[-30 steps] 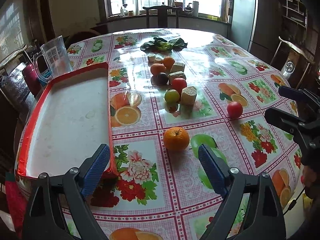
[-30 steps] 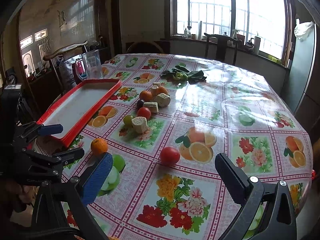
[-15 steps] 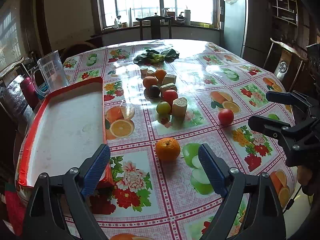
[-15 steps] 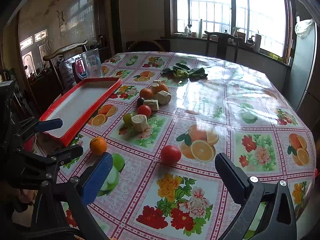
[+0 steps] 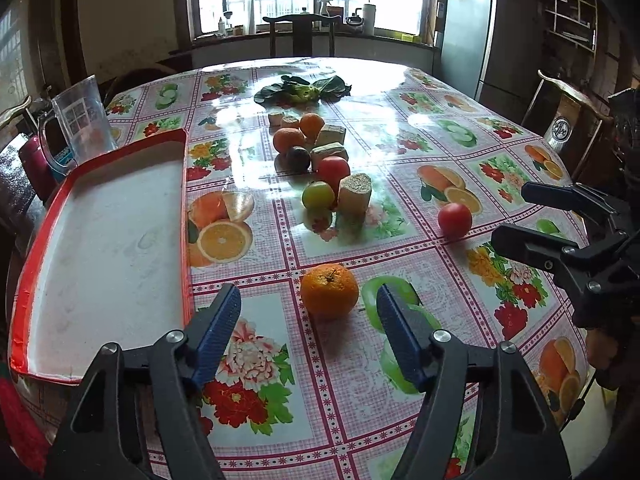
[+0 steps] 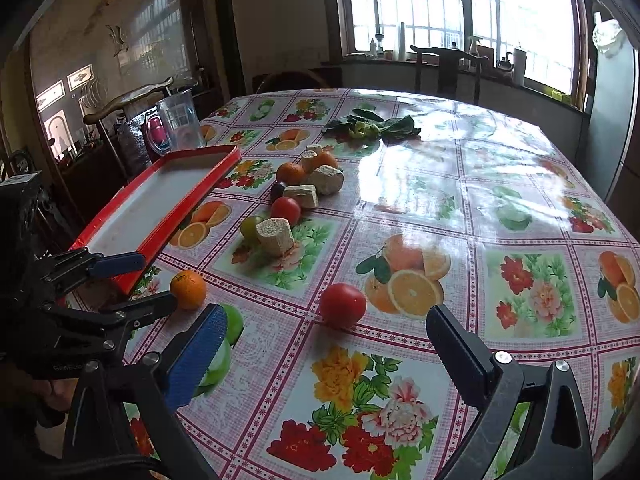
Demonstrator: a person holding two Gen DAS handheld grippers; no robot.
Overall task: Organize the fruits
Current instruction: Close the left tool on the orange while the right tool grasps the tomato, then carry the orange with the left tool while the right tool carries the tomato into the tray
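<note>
Jaws of the left gripper have just been closing, apart, empty, the orange just beyond. Right gripper narrows slightly, wide, empty, near the red tomato.

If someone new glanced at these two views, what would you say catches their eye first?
Probably the lone orange sitting just ahead of the open left gripper, whose jaws have just been closing with nothing between the pads yet. Next, the red tomato ahead of the open right gripper, and the empty red-rimmed tray along the table's left edge.
</note>
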